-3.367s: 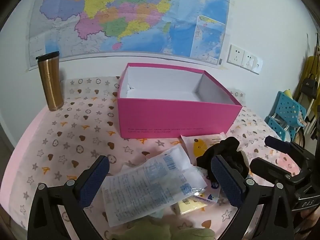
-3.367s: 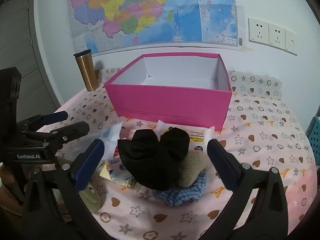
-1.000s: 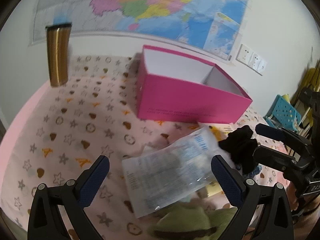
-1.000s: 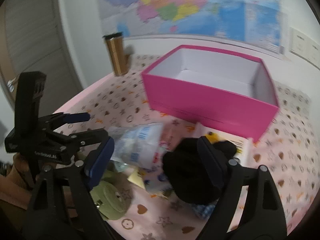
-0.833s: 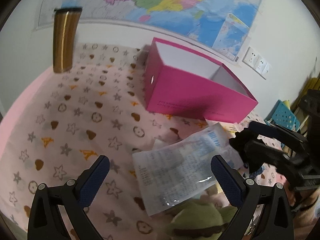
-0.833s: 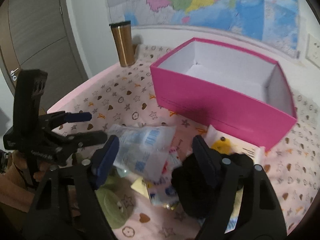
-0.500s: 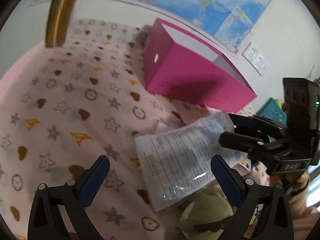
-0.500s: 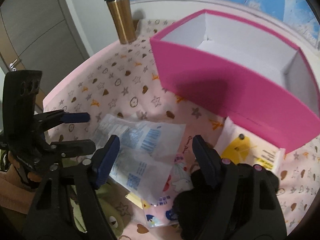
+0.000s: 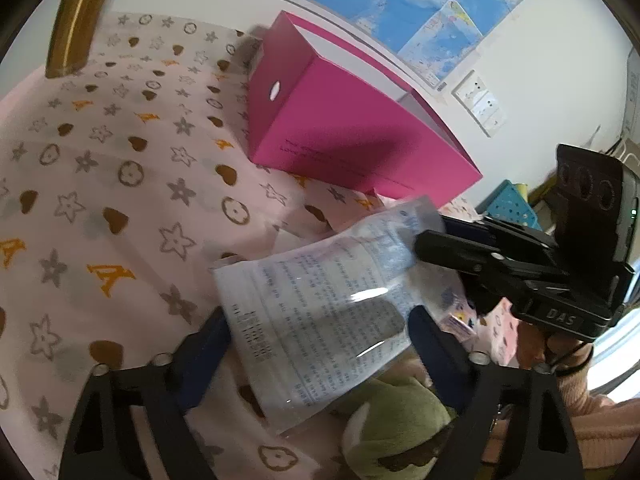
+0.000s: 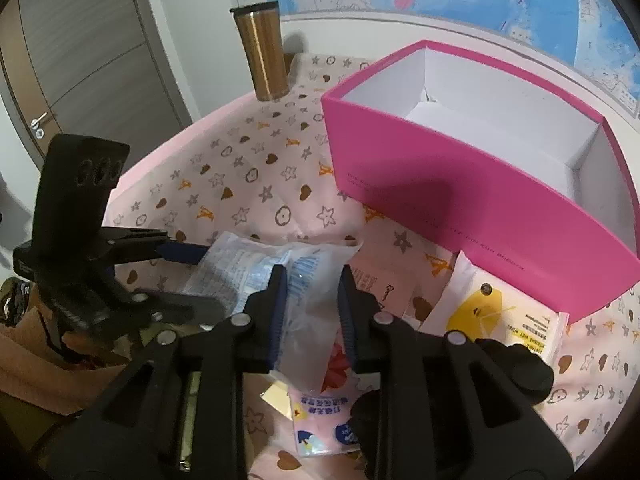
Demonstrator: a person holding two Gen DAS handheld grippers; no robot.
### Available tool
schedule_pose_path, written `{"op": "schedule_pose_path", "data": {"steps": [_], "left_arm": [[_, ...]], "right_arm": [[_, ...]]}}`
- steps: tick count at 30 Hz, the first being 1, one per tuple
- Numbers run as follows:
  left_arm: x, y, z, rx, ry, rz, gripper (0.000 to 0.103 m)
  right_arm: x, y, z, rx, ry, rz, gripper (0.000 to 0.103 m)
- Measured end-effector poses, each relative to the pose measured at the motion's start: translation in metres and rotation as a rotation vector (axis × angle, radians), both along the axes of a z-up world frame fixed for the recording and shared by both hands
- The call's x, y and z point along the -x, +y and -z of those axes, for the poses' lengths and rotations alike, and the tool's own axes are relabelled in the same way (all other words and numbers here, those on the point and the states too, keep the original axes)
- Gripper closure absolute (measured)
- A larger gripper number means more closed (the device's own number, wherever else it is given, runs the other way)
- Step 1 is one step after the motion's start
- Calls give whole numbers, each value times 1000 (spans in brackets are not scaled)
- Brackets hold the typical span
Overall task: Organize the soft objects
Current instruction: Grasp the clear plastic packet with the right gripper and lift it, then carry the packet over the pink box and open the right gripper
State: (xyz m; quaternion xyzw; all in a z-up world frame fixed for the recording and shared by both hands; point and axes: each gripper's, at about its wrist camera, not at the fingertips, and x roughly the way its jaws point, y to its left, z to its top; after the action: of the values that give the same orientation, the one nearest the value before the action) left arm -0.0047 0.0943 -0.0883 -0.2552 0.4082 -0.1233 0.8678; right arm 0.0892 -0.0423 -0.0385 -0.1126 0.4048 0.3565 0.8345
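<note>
The clear plastic packet (image 9: pixel 320 312) lies on the bench with its long axis running between both closing grippers, the left gripper (image 9: pixel 320 348) straddling its near end, the right gripper (image 10: pixel 313 304) pinching the far end, the pink box (image 10: pixel 460 196) beyond.

Black grippers (image 10: pixel 312 304) — blue pads, silver screws

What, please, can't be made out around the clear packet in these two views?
- Left wrist: green plush, cut off by bottom edge, partly under the packet.
- Left wrist: box interior, hidden by its wall.
- Right wrist: black fabric, mostly behind the right tongs.
- Packet print: too small.
</note>
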Motion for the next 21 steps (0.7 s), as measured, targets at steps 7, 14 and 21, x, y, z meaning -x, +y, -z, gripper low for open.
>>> {"op": "schedule_pose_path", "data": {"steps": [7,14,21], "left_arm": [[0,4,-17,-41,-21,-53,44],[-6,-10,-56,-125,-99,-35,44],[-25,-24,-94,-181,-165,-7,44]], "right_arm": [[5,-17,-17,-75,-18,36,79],[8,-39,-43,-156,-64,89,81],[3,-56,-74,-220,-122,119,82]]}}
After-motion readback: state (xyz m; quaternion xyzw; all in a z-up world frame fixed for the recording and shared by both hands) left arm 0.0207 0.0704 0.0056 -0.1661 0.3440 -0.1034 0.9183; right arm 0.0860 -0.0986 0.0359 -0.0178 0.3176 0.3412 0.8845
